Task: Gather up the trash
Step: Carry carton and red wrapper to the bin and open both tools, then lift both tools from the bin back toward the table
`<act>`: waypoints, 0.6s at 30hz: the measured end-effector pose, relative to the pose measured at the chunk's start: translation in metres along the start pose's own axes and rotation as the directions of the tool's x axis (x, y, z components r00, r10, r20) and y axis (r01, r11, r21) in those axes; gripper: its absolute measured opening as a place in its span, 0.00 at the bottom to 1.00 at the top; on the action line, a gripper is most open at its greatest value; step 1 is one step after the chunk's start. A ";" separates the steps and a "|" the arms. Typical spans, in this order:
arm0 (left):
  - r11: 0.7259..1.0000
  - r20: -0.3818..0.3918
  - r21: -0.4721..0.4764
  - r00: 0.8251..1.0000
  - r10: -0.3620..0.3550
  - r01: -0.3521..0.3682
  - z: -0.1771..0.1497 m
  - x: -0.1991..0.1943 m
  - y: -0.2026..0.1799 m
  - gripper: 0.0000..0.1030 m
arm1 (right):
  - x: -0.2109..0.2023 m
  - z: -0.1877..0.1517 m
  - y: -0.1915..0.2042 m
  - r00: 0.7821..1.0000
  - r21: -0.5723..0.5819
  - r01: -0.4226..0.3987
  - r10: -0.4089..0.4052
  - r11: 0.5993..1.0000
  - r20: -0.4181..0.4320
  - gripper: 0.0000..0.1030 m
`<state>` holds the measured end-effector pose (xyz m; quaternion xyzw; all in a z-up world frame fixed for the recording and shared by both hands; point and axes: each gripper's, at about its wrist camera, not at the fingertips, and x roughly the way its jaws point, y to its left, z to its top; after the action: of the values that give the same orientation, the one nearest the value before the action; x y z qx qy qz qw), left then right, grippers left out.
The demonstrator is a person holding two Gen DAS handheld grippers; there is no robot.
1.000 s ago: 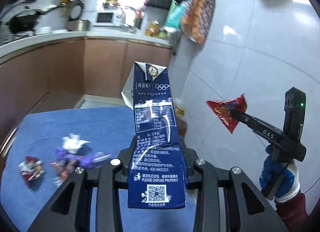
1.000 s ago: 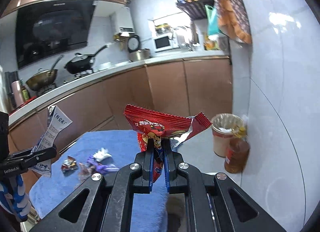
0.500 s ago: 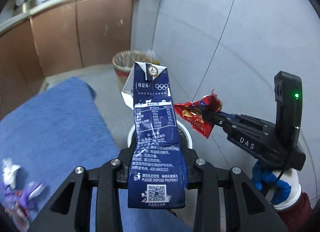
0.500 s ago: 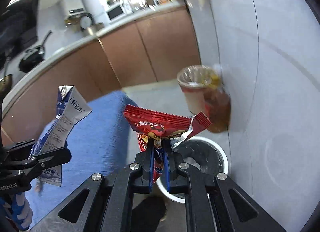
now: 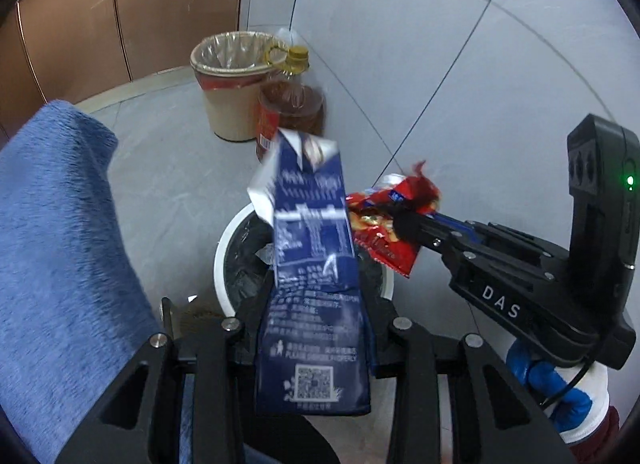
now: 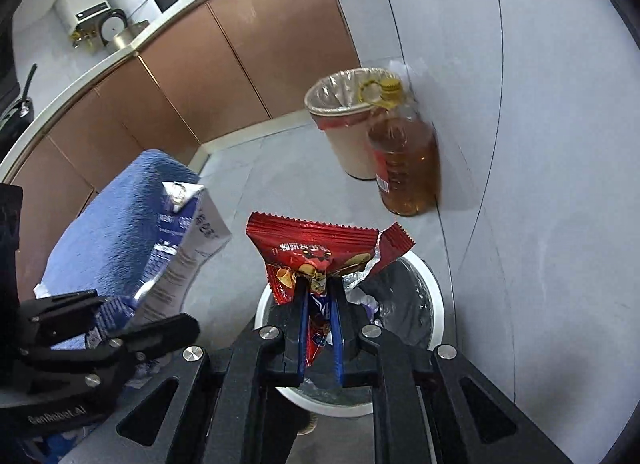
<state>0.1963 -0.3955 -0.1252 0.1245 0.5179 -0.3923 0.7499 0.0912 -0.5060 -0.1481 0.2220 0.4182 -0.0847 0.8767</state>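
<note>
A flattened blue milk carton [image 5: 312, 264] stands up between the fingers of my left gripper [image 5: 316, 304], which is shut on its lower half; in the right wrist view the carton [image 6: 180, 248] leans to the right. My right gripper [image 6: 320, 292] holds a crumpled red snack wrapper [image 6: 320, 248] between its blue pads, and its jaws are opening slightly. Both grippers hang over a white round bin [image 5: 218, 264] with a black liner, which holds some trash. In the left wrist view the right gripper [image 5: 400, 223] reaches in from the right, its wrapper [image 5: 384, 223] just beside the carton.
A beige bin [image 5: 236, 83] with a clear liner and a large bottle of amber oil [image 5: 292, 111] stand by the tiled wall beyond the white bin. A blue cloth [image 5: 60, 244] covers the surface at left. Brown cabinets line the back. A gloved hand [image 5: 560, 384] grips the right tool.
Both grippers have swung away from the blue cloth, tipped downward and sunk over the white bin. The carton now tilts and is blurred. The right pads have parted a little.
</note>
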 end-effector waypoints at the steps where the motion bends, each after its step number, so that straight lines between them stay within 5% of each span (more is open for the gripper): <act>1: 1.000 -0.003 -0.008 1.000 -0.003 0.003 0.000 0.003 0.001 0.34 | 0.003 0.000 -0.003 1.000 0.004 0.006 -0.006 1.000 -0.004 0.15; 5: 0.999 0.008 -0.035 1.000 -0.021 0.021 -0.002 0.000 0.005 0.41 | 0.010 0.002 -0.009 0.999 0.020 0.037 -0.036 0.999 -0.006 0.33; 18: 0.995 0.167 -0.104 0.986 0.010 0.007 -0.018 -0.069 0.017 0.44 | -0.026 0.008 0.008 0.997 0.006 0.052 -0.053 0.999 0.055 0.46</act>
<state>0.1860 -0.3419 -0.0766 0.0524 0.4729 -0.3731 0.7965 0.0828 -0.5034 -0.1212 0.2106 0.3993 -0.1147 0.8849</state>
